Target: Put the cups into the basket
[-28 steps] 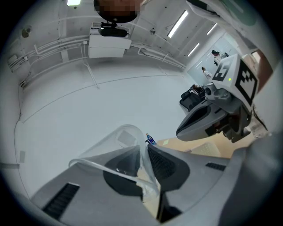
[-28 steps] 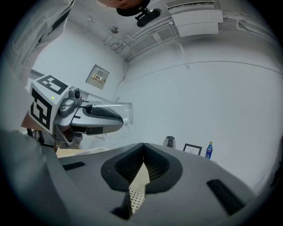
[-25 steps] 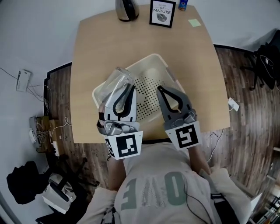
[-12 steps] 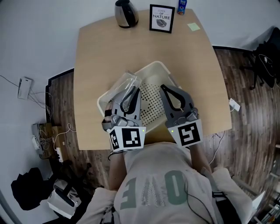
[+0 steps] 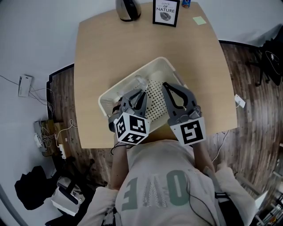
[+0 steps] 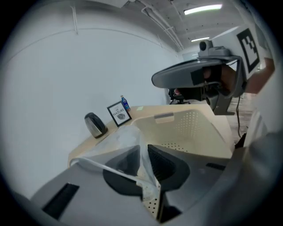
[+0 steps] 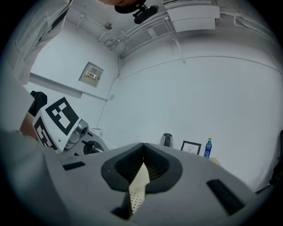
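A clear plastic cup (image 5: 137, 84) is pinched by its thin wall in my left gripper (image 5: 139, 93), and it hangs over the inside of the cream perforated basket (image 5: 155, 65). In the left gripper view the cup (image 6: 116, 142) spreads leftwards from the jaws of the left gripper (image 6: 142, 152), with the basket (image 6: 201, 130) just beyond. My right gripper (image 5: 165, 86) hovers over the basket's right half, shut with nothing in it. In its own view the right gripper (image 7: 143, 149) shows jaws meeting, and basket holes (image 7: 138, 185) show below.
A dark kettle (image 5: 127, 9), a framed picture (image 5: 166, 12), a blue bottle (image 5: 186, 3) and a green sticky note (image 5: 199, 20) stand at the far edge of the wooden table (image 5: 95, 53). The basket sits near the table's front edge, close to the person's body.
My left gripper has swung right and tipped downward, carrying the cup from above the basket's left rim to over its inside. The right gripper has barely moved.
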